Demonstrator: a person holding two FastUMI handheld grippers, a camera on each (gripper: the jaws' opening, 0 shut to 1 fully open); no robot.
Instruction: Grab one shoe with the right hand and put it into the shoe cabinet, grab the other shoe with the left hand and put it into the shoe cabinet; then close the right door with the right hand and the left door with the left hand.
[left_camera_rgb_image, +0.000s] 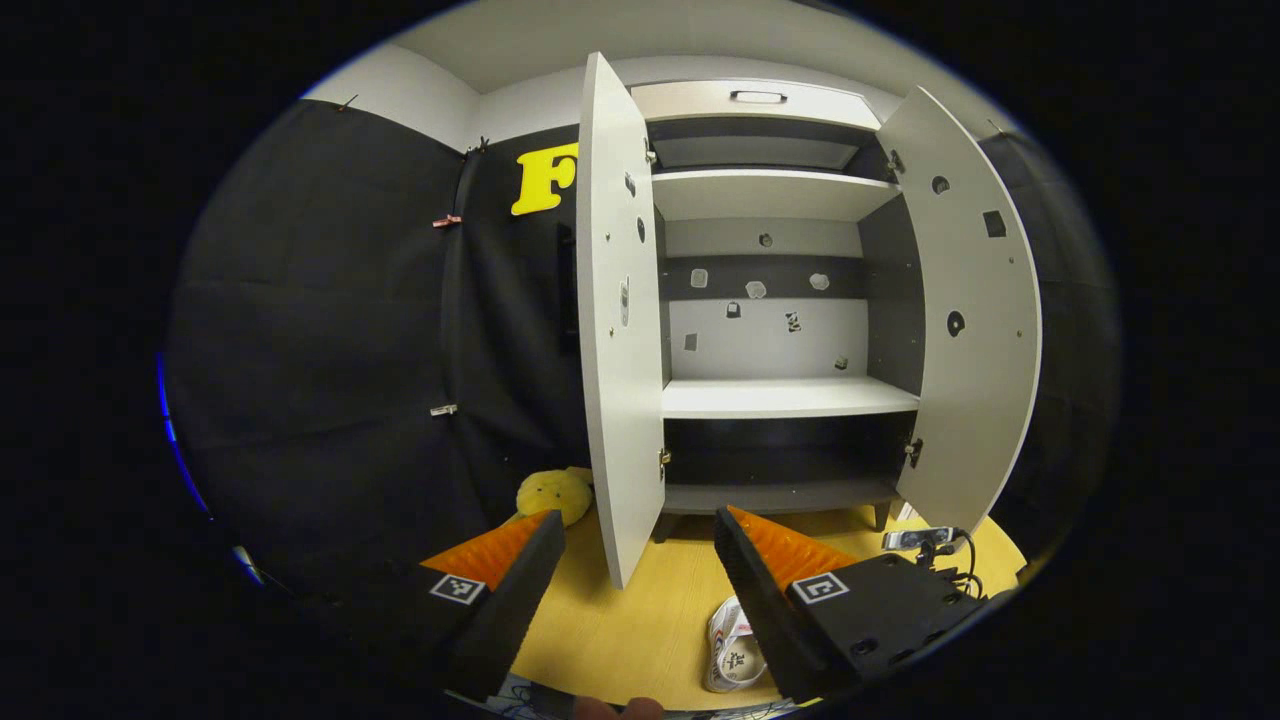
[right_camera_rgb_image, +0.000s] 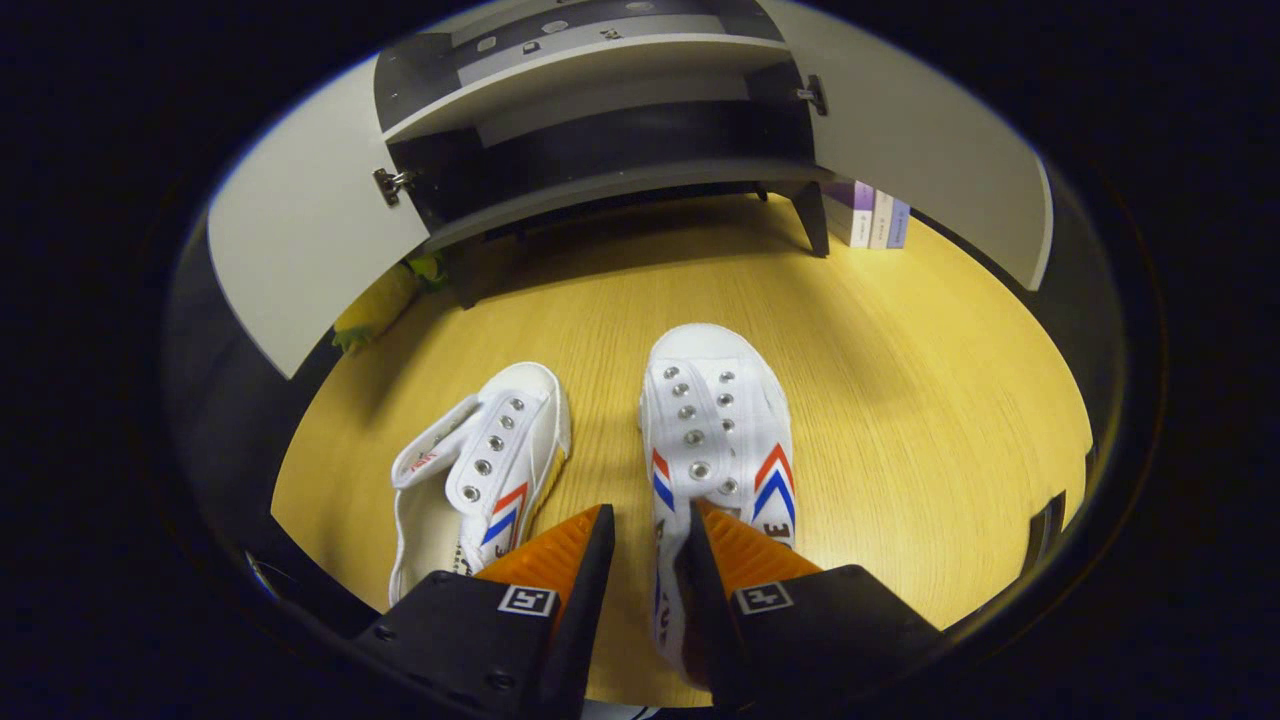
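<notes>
Two white canvas shoes with red and blue chevrons lie side by side on the yellow wood floor. In the right gripper view, my right gripper (right_camera_rgb_image: 650, 520) reaches down at the heel end of the right shoe (right_camera_rgb_image: 715, 420). Its fingers stand a narrow gap apart, straddling that shoe's left side wall, with a strip of floor showing beside the wall. The left shoe (right_camera_rgb_image: 490, 460) lies just to the left, apart from the fingers. My left gripper (left_camera_rgb_image: 640, 530) hangs open and holds nothing in front of the shoe cabinet (left_camera_rgb_image: 790, 397), above one shoe (left_camera_rgb_image: 735, 655). Both cabinet doors stand open.
The left door (left_camera_rgb_image: 612, 330) and right door (left_camera_rgb_image: 965, 320) swing out toward me. A yellow plush toy (left_camera_rgb_image: 553, 493) lies on the floor by the left door. Some purple and white boxes (right_camera_rgb_image: 870, 212) stand beside the cabinet's right leg. A small device with a cable (left_camera_rgb_image: 925, 540) sits low on the right.
</notes>
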